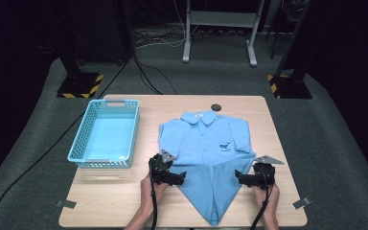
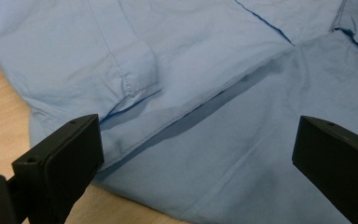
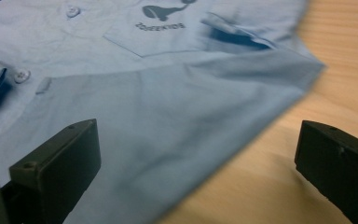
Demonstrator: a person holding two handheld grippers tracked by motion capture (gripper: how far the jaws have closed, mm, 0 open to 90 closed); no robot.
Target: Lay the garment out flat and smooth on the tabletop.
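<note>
I've both grippers gaping wide — left gripper [image 1: 183,178], right gripper [image 1: 237,177] — holding nothing, flanking the shirt [image 1: 206,143] near the bench's front edge.

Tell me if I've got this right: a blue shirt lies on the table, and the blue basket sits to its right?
Not quite. The high view shows the basket to the left of the shirt, not its right. The shirt does lie on the table.
</note>
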